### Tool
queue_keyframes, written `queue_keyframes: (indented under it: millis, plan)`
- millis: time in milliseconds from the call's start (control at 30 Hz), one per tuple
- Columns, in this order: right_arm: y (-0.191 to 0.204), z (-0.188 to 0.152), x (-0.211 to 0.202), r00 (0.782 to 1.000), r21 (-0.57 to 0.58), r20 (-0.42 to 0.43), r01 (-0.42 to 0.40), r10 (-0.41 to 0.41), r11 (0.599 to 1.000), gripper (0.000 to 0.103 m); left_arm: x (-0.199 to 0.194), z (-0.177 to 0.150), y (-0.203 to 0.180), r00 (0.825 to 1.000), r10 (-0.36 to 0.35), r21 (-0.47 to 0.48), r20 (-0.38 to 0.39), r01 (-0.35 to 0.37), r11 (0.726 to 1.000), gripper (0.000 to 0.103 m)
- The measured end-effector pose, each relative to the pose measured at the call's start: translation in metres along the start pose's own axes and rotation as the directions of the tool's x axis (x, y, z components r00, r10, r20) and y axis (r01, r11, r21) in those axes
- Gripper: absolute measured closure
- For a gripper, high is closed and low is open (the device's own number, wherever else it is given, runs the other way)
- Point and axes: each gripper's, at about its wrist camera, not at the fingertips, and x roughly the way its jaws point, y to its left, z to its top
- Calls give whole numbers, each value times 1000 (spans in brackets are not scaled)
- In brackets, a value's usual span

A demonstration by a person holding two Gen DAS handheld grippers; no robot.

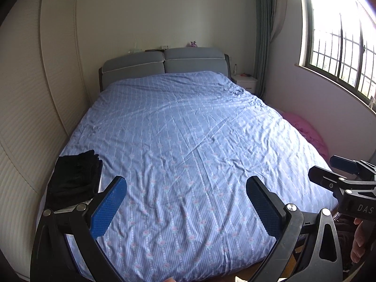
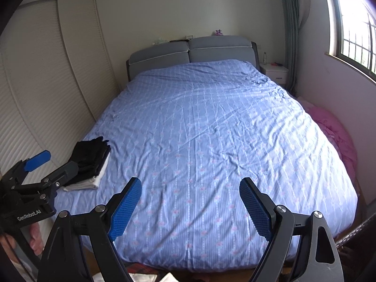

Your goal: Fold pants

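Note:
A stack of folded dark clothes (image 1: 74, 178) lies at the near left corner of the bed, on top of a folded white piece (image 2: 94, 180); the stack also shows in the right wrist view (image 2: 91, 157). My left gripper (image 1: 186, 203) is open and empty, held above the foot of the bed, right of the stack. My right gripper (image 2: 190, 208) is open and empty, also above the foot of the bed. Each gripper shows at the edge of the other's view: the right one (image 1: 329, 171), the left one (image 2: 54, 164).
The bed (image 1: 188, 129) has a blue patterned cover and a grey headboard (image 1: 164, 63). A cream wardrobe (image 1: 35, 82) runs along the left. A pink bundle (image 1: 305, 129) lies right of the bed, under the window (image 1: 340, 47). A white nightstand (image 1: 245, 81) stands at the back right.

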Motion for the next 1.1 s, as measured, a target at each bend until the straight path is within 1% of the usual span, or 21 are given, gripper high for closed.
queue_keyframes:
  millis: [500,700,1100]
  plan:
    - [-13,0,-7,1000,-19,0,-24,24,1000,17,-11,4,-10,1000,19,-15,11,-19,1000,0]
    - [-16,0,-6,1000,-17,2,-28,28,999,17,-12,7,-16,999,29,9,23,-29,1000,0]
    - [-23,1,-6,1000,-5,4,-21,21,1000,17,-7,11,-23,1000,17,22,25,-17,1000,0]
